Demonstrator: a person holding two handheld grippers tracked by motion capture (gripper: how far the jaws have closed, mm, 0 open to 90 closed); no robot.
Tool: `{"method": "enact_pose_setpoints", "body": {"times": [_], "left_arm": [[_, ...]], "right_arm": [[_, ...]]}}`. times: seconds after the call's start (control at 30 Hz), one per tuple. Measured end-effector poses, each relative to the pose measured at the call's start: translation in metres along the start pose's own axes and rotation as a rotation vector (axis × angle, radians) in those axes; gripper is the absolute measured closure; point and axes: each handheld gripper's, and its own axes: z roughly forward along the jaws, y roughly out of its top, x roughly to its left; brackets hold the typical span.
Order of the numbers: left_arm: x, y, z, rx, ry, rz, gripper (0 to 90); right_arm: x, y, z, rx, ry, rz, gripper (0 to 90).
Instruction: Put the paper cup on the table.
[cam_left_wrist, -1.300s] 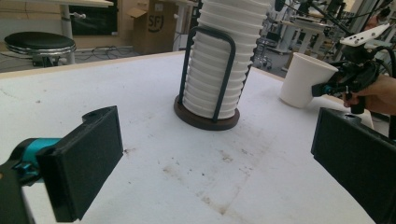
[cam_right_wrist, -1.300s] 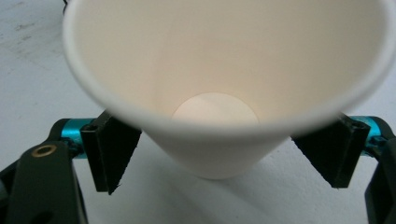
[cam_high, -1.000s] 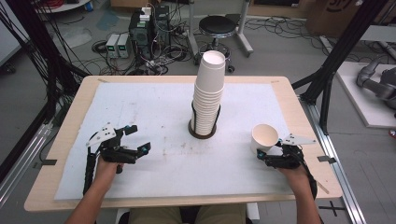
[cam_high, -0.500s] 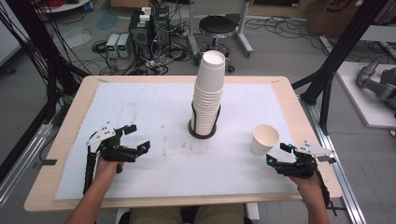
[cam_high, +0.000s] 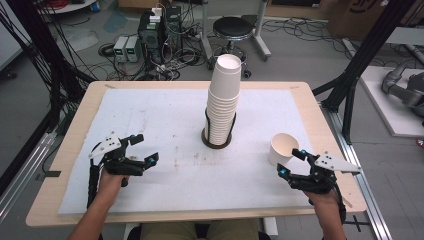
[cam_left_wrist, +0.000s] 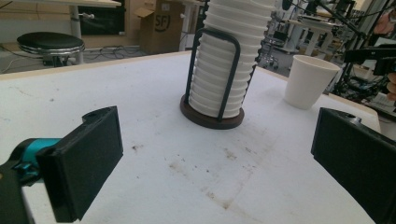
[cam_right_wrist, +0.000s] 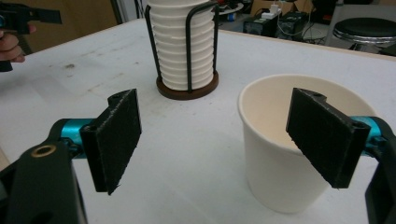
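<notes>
Layout, as you face the table:
Your single white paper cup (cam_high: 283, 148) stands right of the tall white cup stack (cam_high: 223, 97) in its black wire holder (cam_high: 218, 134).

– Where's the single white paper cup (cam_high: 283, 148)?
– Upright on the white-covered wooden worktop (cam_high: 165, 125), just beyond the open right tool (cam_high: 291, 162).
– And the left tool (cam_high: 145, 149)?
– Open, well apart from the tall white cup stack (cam_high: 222, 102).
</notes>
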Motion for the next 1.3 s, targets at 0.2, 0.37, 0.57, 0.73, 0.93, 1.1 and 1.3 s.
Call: {"method": "enact_pose_setpoints", "body": {"times": [0.2,0.37,0.57,0.73,0.93,1.1,1.3], "left_arm": [[-0.005,0.000,-0.007,-0.004,-0.010,0.008,2.1],[-0.006,0.000,-0.012,-0.026,-0.007,0.006,2.1],[-0.006,-0.001,-0.014,-0.028,-0.015,0.010,2.1],[-0.007,-0.001,-0.013,-0.022,-0.022,0.012,2.1],[-0.007,-0.001,-0.013,-0.023,-0.020,0.013,2.1],[-0.006,-0.001,-0.014,-0.031,-0.017,0.006,2.1],[-0.005,-0.002,-0.014,-0.030,-0.015,0.000,2.1]], "right_arm": [[0.007,0.001,0.008,0.014,-0.008,-0.008,18.7],[0.011,0.004,0.010,0.022,-0.002,-0.002,18.8],[0.010,0.004,0.015,0.030,-0.004,0.008,18.8],[0.009,0.004,0.015,0.032,-0.007,0.000,18.8],[0.010,0.003,0.016,0.033,-0.013,-0.006,18.8],[0.009,0.003,0.017,0.033,-0.011,-0.011,18.8],[0.008,0.003,0.017,0.030,-0.008,-0.009,18.8]]}}
